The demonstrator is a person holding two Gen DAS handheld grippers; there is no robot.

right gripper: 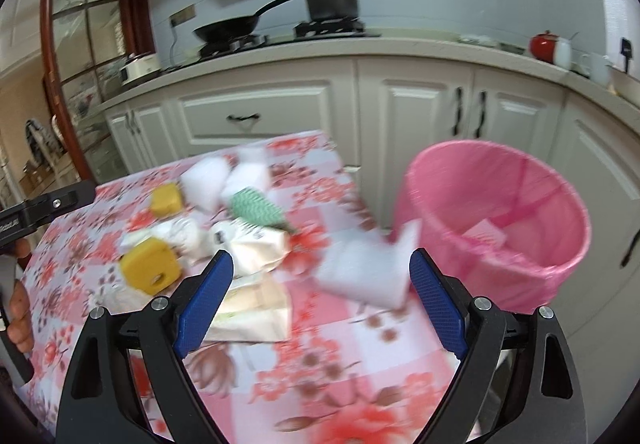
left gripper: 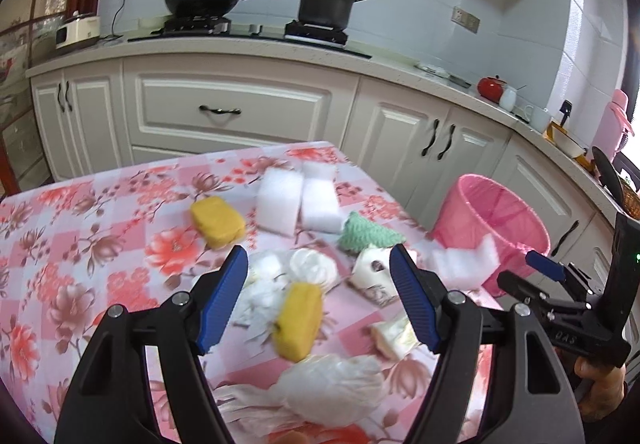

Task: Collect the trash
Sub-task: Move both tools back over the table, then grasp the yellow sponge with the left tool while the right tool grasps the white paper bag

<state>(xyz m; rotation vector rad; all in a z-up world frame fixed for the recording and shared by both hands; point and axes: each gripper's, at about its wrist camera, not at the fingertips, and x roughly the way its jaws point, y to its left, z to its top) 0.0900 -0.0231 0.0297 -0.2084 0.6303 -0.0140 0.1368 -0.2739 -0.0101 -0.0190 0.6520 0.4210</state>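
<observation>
Trash lies scattered on the floral tablecloth (left gripper: pixel 80 244). There are two yellow sponges (left gripper: pixel 218 222) (left gripper: pixel 298 326), white foam blocks (left gripper: pixel 280 200), a green cloth (left gripper: pixel 370 234), crumpled tissues (left gripper: pixel 308 264) and a white bag (left gripper: pixel 332 388). My left gripper (left gripper: pixel 318 256) hovers open over the tissues and the nearer yellow sponge, holding nothing. My right gripper (right gripper: pixel 321 256) is open above the table's right side. A white foam block (right gripper: pixel 364 272) lies just ahead of its fingers, untouched, at the table edge. The pink bin (right gripper: pixel 496 148) stands off the table's right edge with a piece inside.
White kitchen cabinets (left gripper: pixel 224 112) run behind the table, with a wok (left gripper: pixel 200 4) and pot (left gripper: pixel 326 6) on the stove. A soft tissue pack (right gripper: pixel 252 312) lies by my right gripper's left finger. A hand (right gripper: pixel 20 308) holds the left gripper's handle.
</observation>
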